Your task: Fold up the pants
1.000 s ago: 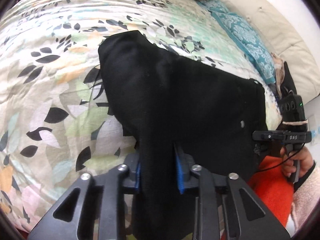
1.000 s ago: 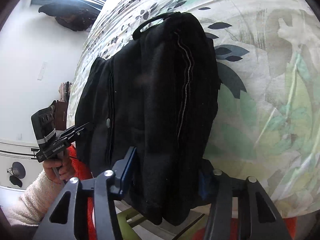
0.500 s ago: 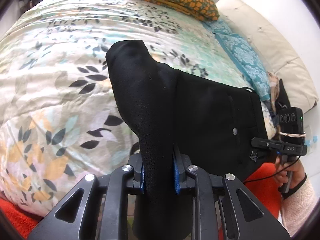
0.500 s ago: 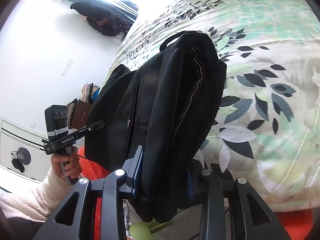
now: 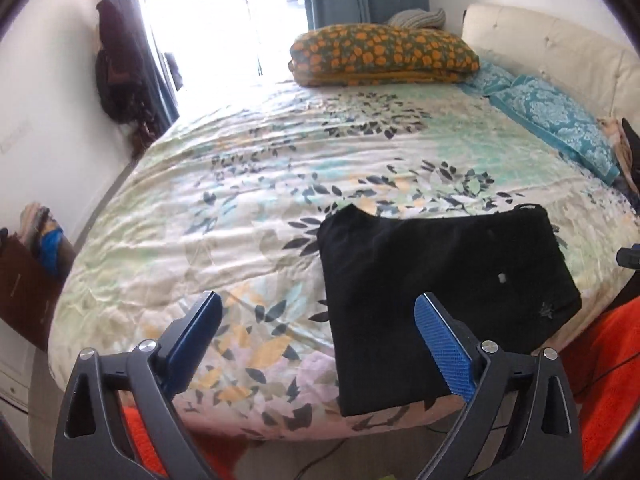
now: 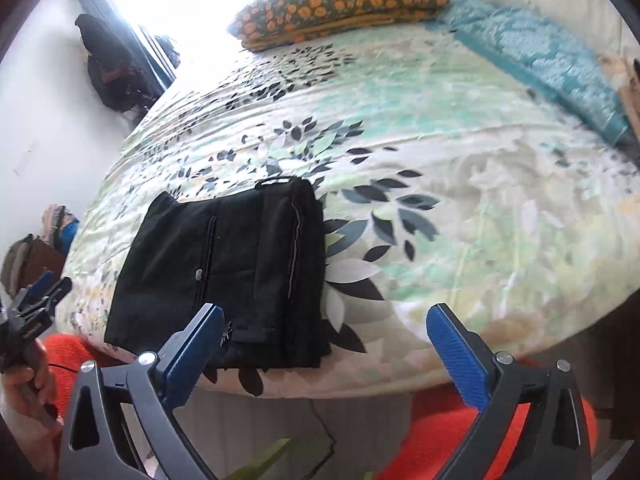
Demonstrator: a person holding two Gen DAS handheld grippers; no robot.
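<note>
Left wrist view: your left gripper (image 5: 318, 330) and right gripper (image 6: 324, 338) just let go, jaws opening, empty; pants (image 5: 436, 296) folded near bed (image 5: 240, 200) edge, looks done.

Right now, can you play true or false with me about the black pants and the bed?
1. The black pants lie folded on the flowery bedspread. True.
2. The left gripper is pinching the pants. False: its jaws are opening and no cloth is between them.
3. The right gripper holds nothing. True: its jaws are opening, clear of the pants.
4. The pants sit in the middle of the bed. False: they lie near the bed's closest edge.
5. An orange spotted pillow lies at the far end of the bed. True.
6. The teal pillow lies on top of the pants. False: it is far from them, by the cream headboard.
</note>
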